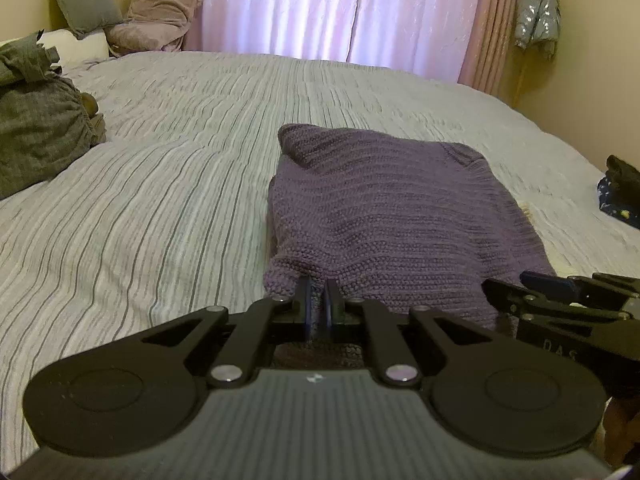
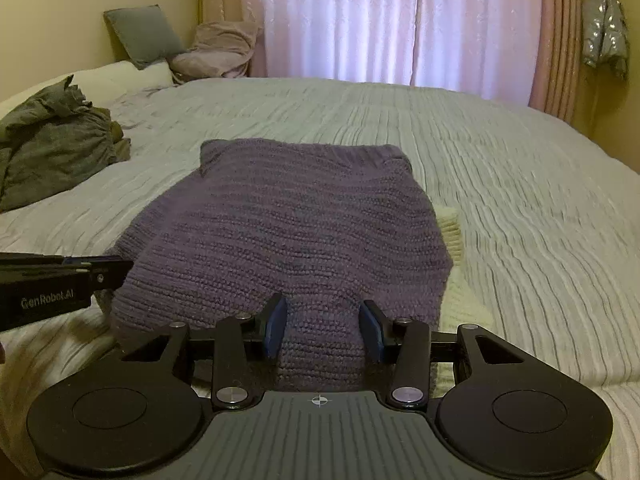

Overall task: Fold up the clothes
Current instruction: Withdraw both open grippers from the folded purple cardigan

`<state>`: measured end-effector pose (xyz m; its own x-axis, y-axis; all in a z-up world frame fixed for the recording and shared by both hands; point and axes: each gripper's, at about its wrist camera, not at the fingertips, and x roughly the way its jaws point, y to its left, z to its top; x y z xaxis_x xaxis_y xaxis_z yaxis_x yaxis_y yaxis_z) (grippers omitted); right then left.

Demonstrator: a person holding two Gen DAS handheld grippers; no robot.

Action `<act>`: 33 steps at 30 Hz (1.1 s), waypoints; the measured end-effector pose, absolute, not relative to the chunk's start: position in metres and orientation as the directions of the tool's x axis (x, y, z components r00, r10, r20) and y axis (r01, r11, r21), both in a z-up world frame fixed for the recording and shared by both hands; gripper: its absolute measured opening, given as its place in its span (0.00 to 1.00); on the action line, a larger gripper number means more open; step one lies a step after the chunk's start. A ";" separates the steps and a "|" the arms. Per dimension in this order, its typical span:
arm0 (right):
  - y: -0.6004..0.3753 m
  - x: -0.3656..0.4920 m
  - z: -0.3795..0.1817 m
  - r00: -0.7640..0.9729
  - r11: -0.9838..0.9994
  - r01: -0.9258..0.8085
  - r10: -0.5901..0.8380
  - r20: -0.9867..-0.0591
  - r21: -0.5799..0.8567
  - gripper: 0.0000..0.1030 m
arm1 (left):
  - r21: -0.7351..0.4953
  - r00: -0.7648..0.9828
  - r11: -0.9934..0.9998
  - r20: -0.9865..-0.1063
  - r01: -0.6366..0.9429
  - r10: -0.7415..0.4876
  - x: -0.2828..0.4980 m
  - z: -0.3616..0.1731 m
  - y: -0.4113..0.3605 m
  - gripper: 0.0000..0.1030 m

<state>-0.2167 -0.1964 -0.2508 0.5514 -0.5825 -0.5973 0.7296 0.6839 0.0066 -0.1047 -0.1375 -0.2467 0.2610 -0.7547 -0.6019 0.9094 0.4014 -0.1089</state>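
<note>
A purple knitted sweater (image 1: 384,216) lies folded on the striped bedspread (image 1: 160,184); it also shows in the right wrist view (image 2: 288,232). My left gripper (image 1: 319,300) is shut on the sweater's near left edge. My right gripper (image 2: 323,326) is open, its blue pads on either side of the near edge of the sweater, which bulges up between them. The right gripper shows at the right edge of the left wrist view (image 1: 560,292), and the left gripper at the left edge of the right wrist view (image 2: 96,268).
A pile of grey clothes (image 1: 36,132) lies at the left of the bed. Pillows (image 1: 84,4) and a mauve blanket (image 1: 156,20) sit at the head. A cream cloth (image 2: 450,236) lies under the sweater's right side. Dark clothes (image 1: 620,192) lie at the right edge. Curtains (image 1: 340,8) hang behind.
</note>
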 end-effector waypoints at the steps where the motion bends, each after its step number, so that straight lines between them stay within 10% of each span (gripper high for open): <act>1: -0.196 -0.218 -0.251 0.553 0.684 0.730 -0.582 -0.596 0.009 0.43 | -0.094 0.268 0.401 -0.605 0.911 -0.750 -0.107 -0.246 -0.138 0.08; 8: -0.185 -0.237 -0.219 0.535 0.641 0.764 -0.569 -0.625 0.071 0.44 | -0.072 0.307 0.459 -0.649 0.886 -0.696 -0.119 -0.204 -0.125 0.08; 11: -0.173 -0.248 -0.206 0.516 0.621 0.778 -0.550 -0.657 0.092 0.44 | -0.066 0.321 0.475 -0.655 0.878 -0.684 -0.133 -0.188 -0.110 0.26; 33: -0.125 -0.280 -0.201 0.434 0.592 0.804 -0.521 -0.734 0.055 0.44 | -0.009 0.343 0.486 -0.697 0.874 -0.629 -0.162 -0.185 -0.057 0.29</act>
